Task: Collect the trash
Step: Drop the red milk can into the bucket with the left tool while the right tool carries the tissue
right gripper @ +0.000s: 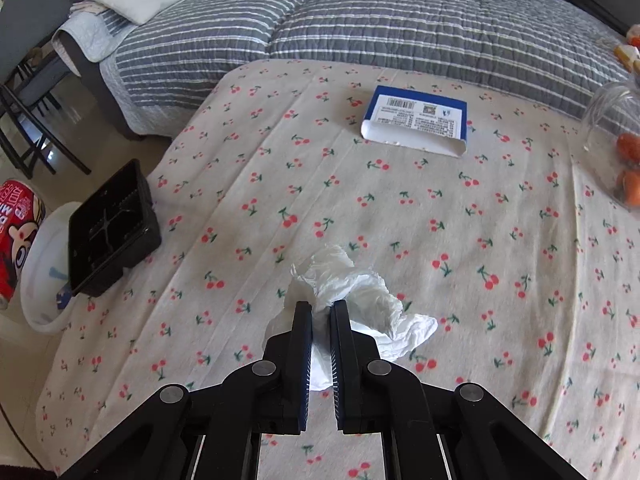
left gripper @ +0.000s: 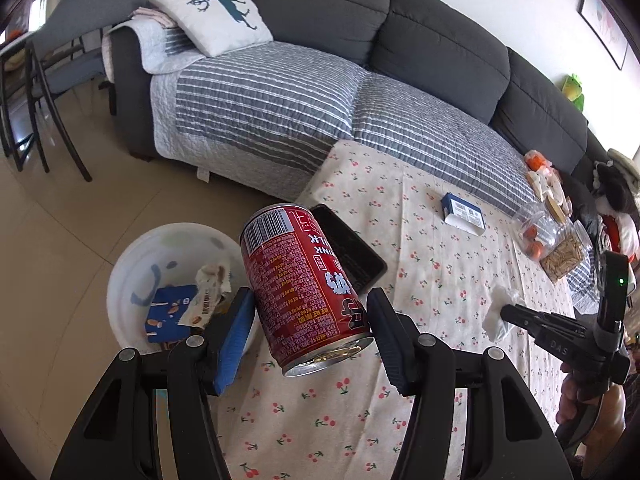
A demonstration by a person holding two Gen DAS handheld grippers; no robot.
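Trash is being gathered 2 pieces at once. The left gripper has its fingers clamped on a red drink can, held tilted in the air above the tabletop's edge, near the white bin on the floor. The right gripper has its fingers pressed together on a crumpled white tissue, low over the cherry-print cloth.

By my reading, the pick-ups are done and the carry to the bin is the step in hand. Next, each piece needs bringing over the bin's mouth before its fingers part.

The bin holds a blue packet and a crumpled wrapper. A black tray at the tabletop's edge looks empty. A clear container holds orange fruit. A torn blue-and-white box lies apart on the cloth.
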